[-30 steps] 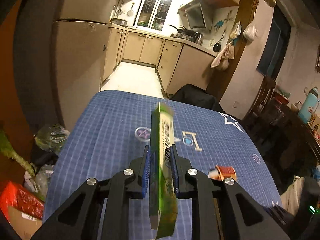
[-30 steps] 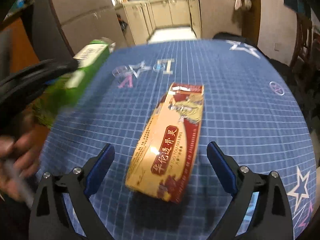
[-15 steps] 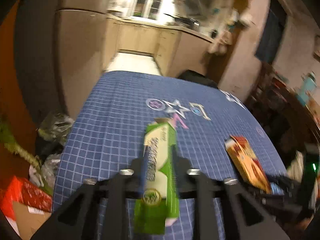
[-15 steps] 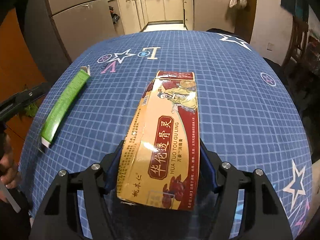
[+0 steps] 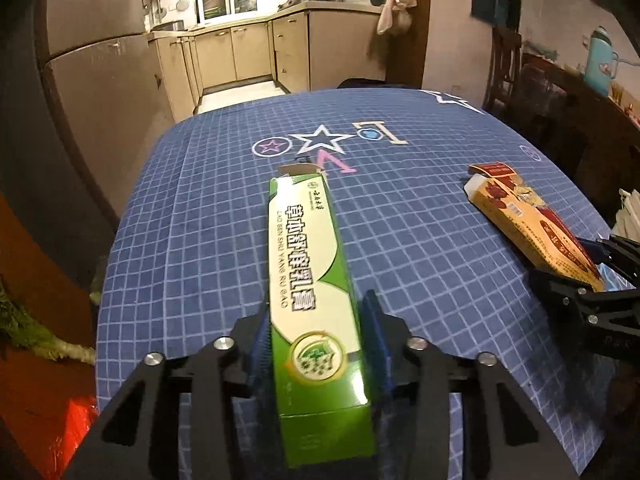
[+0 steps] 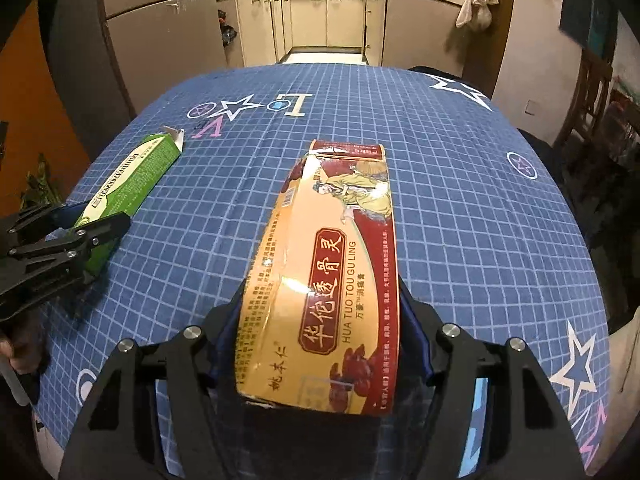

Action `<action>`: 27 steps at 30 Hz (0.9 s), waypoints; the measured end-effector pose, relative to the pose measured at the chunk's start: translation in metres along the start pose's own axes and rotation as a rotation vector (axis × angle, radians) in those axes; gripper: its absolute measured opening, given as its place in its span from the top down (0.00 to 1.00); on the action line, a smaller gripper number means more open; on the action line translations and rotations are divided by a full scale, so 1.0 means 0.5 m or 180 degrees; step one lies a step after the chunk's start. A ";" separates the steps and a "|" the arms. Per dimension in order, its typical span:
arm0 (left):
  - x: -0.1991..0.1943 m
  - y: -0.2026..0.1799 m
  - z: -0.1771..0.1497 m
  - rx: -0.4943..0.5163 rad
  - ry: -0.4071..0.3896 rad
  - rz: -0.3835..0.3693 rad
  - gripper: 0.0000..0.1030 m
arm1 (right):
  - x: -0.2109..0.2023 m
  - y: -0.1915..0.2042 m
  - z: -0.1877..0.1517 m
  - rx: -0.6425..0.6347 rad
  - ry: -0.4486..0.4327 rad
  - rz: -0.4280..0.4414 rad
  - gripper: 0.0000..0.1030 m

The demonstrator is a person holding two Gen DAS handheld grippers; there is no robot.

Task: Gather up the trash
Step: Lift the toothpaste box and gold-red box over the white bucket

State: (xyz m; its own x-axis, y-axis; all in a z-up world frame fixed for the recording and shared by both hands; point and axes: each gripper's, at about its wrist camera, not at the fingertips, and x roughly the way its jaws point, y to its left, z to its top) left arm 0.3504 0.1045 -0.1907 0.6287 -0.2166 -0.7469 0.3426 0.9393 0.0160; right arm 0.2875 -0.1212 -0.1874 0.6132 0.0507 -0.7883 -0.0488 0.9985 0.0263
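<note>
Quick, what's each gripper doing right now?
Left gripper: jaws just closing, shut on the long green cardboard box.
Right gripper: shut on the red-and-tan cardboard box.

Two identical hand-held grippers, matte black throughout. Left gripper (image 5: 316, 344): twin fingers (image 5: 384, 344) built from flat angular links with triangular cut-outs, joined by four round silver screw heads in a row across the linkage. Inner faces lined with blue ribbed pads (image 5: 258, 344). Right gripper (image 6: 320, 344): same black link frame, same four silver screws, same blue pads (image 6: 416, 344) on the inner faces. Seen side-on from the opposite camera: thin stacked black bars, small silver pivot screws, blue pad edge at the tip. Hand (image 6: 20, 354) on the left unit's grip, partly visible at frame edge; sleeve indistinct.
</note>
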 end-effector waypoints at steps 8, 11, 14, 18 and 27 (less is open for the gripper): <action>-0.038 -0.040 -0.013 -0.0223 -0.0155 0.0027 0.66 | -0.040 -0.026 -0.019 0.0095 -0.0117 0.0181 0.40; -0.062 -0.062 -0.015 -0.0250 -0.0224 0.0125 0.67 | -0.075 -0.044 -0.030 0.0108 -0.0212 0.0182 0.40; -0.090 -0.090 -0.022 -0.0278 -0.0291 0.0213 0.67 | -0.099 -0.062 -0.042 0.0131 -0.0262 0.0182 0.40; -0.127 -0.141 -0.015 -0.0231 -0.0400 0.0382 0.68 | -0.142 -0.085 -0.068 0.0151 -0.0354 0.0161 0.40; -0.207 -0.268 0.018 -0.0002 -0.0658 0.0483 0.70 | -0.282 -0.144 -0.112 0.0225 -0.0716 0.0056 0.40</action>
State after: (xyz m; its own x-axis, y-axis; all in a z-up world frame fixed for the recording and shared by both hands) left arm 0.2458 -0.0013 -0.1097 0.8024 -0.1228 -0.5840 0.2330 0.9654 0.1171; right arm 0.1604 -0.2013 -0.1122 0.7733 0.0640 -0.6308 -0.0105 0.9961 0.0882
